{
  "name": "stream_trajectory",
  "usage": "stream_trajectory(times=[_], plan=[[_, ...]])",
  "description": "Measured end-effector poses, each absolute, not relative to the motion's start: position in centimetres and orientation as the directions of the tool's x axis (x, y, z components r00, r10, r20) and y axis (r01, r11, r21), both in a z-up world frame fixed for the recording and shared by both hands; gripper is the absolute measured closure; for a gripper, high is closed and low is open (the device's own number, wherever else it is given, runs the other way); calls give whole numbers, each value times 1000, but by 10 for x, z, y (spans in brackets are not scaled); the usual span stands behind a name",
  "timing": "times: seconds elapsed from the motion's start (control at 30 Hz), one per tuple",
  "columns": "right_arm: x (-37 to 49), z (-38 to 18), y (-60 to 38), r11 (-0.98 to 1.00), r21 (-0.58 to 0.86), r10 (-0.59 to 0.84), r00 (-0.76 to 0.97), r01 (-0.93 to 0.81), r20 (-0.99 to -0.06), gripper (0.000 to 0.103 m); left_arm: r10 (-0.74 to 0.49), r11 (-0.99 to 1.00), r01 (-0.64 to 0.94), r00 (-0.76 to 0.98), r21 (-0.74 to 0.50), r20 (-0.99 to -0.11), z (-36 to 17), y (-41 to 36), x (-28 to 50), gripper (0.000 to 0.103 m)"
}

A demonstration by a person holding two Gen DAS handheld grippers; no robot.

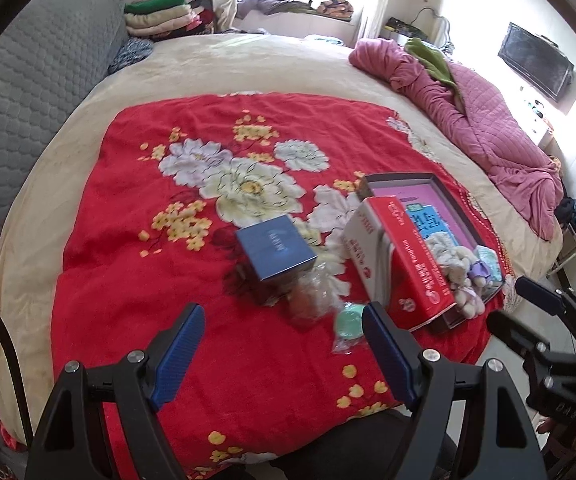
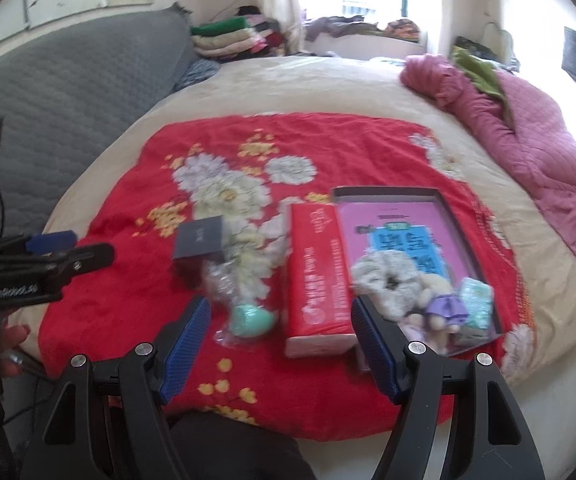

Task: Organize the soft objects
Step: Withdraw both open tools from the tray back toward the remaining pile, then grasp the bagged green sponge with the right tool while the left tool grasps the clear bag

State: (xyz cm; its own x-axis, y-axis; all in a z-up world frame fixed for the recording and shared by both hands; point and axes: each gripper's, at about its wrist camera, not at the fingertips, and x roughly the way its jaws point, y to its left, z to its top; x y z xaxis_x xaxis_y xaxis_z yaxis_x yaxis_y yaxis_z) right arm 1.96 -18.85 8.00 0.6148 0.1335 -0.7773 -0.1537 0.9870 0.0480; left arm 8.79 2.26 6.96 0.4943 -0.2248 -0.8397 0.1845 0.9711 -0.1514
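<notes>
On the red flowered blanket [image 1: 147, 280] stands a shallow dark box [image 2: 388, 192] with a pink printed bottom. In it lie a grey fluffy scrunchie [image 2: 388, 280], a small plush doll in a purple dress [image 2: 444, 306] and a pale green packet [image 2: 476, 300]. A red tissue pack [image 2: 318, 272] leans along the box's left side. A mint-green soft piece in a clear bag [image 2: 251, 320] lies just ahead of my right gripper [image 2: 281, 352], which is open and empty. My left gripper [image 1: 283, 356] is also open and empty, hovering before the mint piece [image 1: 350, 322] and a clear bag [image 1: 312, 296].
A blue box [image 1: 275, 248] sits mid-blanket. A pink quilt [image 1: 488, 128] is bunched along the bed's right side and a grey padded headboard [image 1: 27, 100] runs along the left. Folded clothes [image 1: 159, 16] are stacked at the far end. Each gripper shows in the other's view.
</notes>
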Motion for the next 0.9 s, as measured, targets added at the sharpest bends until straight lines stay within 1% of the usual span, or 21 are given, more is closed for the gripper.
stream_trajectory(times=[0.17,0.3,0.5,0.7,0.9], plan=[[23,61,-170,975,49,170,580,-218,-797,29,-216,973,171,465,-153,-858,53,28,89,23],[25,40,-153,956,9,172,534,-295,-828,29,-211,975,155,434,-158,-876,33,30,92,23],[28,9,-128,906,-96,134,495,-412,-858,29,-210,975,146,372,-167,-904,1,29,101,23],[42,-24,-118,851,-190,68,461,-490,-885,29,-242,968,133,290,-212,-926,-33,15,125,23],[50,-48,-115,793,-283,-1,462,-540,-887,29,-283,958,117,243,-262,-928,-59,-1,148,23]])
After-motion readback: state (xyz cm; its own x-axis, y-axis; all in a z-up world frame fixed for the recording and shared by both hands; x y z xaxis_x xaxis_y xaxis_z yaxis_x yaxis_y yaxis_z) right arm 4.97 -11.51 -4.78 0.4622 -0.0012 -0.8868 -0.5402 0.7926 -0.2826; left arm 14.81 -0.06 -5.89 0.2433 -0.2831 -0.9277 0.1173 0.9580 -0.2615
